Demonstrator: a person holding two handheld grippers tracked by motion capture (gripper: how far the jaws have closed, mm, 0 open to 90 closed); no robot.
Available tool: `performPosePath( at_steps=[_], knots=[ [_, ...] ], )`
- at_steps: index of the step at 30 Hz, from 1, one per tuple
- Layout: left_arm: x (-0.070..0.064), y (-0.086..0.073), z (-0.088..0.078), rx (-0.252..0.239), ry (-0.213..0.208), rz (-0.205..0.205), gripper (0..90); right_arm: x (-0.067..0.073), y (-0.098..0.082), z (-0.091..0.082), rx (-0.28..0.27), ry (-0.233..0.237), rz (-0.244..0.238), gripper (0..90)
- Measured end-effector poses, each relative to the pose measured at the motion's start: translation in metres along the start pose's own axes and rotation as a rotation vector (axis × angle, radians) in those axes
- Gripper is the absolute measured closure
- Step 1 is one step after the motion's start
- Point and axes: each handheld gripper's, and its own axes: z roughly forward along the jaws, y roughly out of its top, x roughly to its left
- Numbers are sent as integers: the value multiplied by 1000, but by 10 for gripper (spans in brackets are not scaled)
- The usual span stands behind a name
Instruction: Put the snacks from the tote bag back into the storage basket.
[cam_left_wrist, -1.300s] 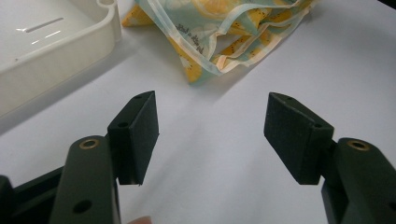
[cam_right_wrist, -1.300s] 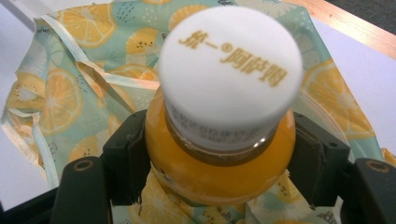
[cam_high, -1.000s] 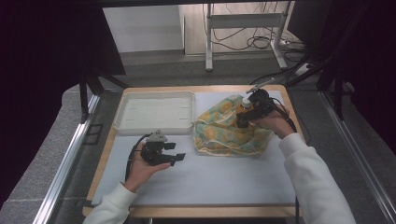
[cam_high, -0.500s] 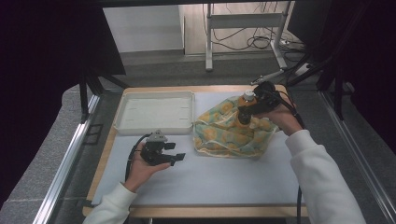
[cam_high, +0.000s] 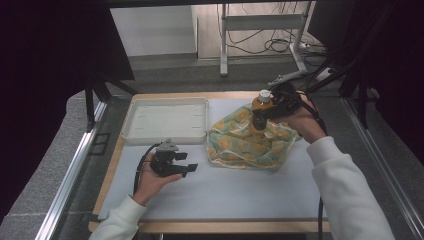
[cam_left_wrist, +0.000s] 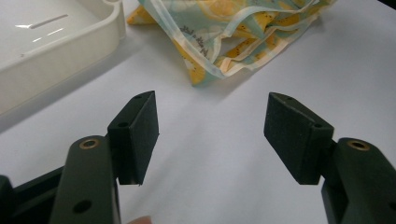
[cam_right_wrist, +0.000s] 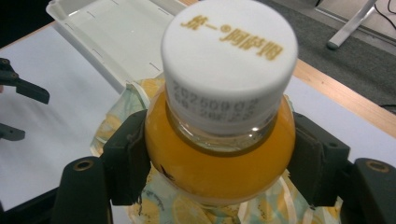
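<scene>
The right claw (cam_right_wrist: 219, 161) grips the juice bottle (cam_right_wrist: 224, 116) above the patterned bag (cam_high: 250, 142), left claw (cam_left_wrist: 212, 135) released; a snagged bag could drag along.

The bottle (cam_right_wrist: 219, 154) is small and clear, full of orange liquid, with a wide white cap (cam_right_wrist: 229, 51) printed in gold characters and a dark date code around its rim. It stands upright, raised above the bag (cam_high: 250, 145), its rounded shoulder pressed on both sides. The bag is a soft pouch patterned with yellow citrus slices on pale blue-green, lying crumpled on the white surface (cam_high: 225, 190) just beside the cream tray (cam_high: 165, 120).
</scene>
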Motion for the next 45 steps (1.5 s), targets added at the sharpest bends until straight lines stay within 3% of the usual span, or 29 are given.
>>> performPosePath(
  at_steps=[5, 8, 14, 25, 45],
  knots=[
    [2, -1, 0, -2, -1, -8, 355, 5, 6, -1, -10, 13, -7, 299],
    [1, 0, 0, -11, -23, -22, 354, 7, 10, -1, -14, 23, -13, 299],
    [-2, 0, 3, 12, -15, 3, 352, 12, 21, -2, -37, 33, -16, 299],
    [-2, 0, 3, 11, -13, 3, 351, 22, 35, 2, -62, 60, -29, 299],
    [0, -1, 3, 5, -14, 4, 348, 39, 53, 24, -80, 92, -58, 299]
  ],
)
